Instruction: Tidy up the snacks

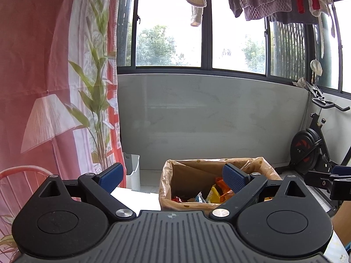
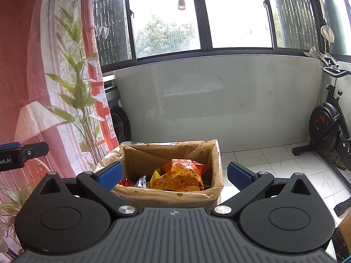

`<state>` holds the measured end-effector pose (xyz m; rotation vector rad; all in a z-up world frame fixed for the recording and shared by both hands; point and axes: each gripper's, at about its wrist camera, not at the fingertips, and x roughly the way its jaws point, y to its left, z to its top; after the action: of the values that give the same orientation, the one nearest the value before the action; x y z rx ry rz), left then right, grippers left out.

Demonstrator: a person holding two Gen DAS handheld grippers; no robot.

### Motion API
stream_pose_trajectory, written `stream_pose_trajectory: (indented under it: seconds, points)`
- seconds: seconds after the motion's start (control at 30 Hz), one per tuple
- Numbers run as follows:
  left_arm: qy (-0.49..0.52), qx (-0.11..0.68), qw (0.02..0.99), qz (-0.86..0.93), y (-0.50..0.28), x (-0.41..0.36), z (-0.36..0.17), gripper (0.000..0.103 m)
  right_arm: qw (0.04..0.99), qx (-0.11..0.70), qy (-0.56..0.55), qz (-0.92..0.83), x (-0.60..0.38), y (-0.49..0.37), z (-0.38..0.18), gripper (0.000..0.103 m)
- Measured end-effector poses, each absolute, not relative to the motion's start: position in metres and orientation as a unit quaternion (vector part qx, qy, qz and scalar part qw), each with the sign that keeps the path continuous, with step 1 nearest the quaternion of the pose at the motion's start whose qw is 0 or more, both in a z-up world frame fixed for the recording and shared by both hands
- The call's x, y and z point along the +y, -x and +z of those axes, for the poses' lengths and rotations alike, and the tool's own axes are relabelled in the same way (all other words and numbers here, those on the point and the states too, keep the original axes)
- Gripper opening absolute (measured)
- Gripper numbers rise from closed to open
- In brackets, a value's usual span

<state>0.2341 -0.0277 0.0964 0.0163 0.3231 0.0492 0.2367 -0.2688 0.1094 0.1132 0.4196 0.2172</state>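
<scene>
A cardboard box [image 2: 217, 160] lined with a tan dotted plastic bag stands ahead of both grippers; in the left wrist view the box [image 1: 169, 175] is slightly right of centre. Inside lie several snack packets, topmost a large orange chip bag [image 2: 182, 175], with yellow, blue-white and red packets beside it [image 1: 214, 194]. My left gripper [image 1: 172, 177] is open and empty, near the box's left side. My right gripper [image 2: 174, 175] is open and empty, its blue pads [image 2: 239, 175] spread either side of the box. The right gripper's arm [image 1: 329, 177] shows at the left wrist view's right edge.
A white table surface [image 1: 133, 199] lies under the box. A white bin [image 1: 132, 171] stands by the wall, a printed red curtain [image 1: 43, 76] hangs at left, an exercise bike [image 2: 329, 129] stands at right. Laundry hangs above the windows. A washing machine [image 2: 118, 122] sits behind the curtain.
</scene>
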Motion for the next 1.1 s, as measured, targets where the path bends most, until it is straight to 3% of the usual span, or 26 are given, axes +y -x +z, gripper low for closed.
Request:
stream_pose_trajectory:
  seconds: [1.1]
  points:
    - [0.003, 0.165, 0.986, 0.034, -0.2339, -0.0243, 0.0949, 0.098, 0.972, 0.205, -0.052, 0.107, -0.2711, -0.2350, 0.1091, 0.103]
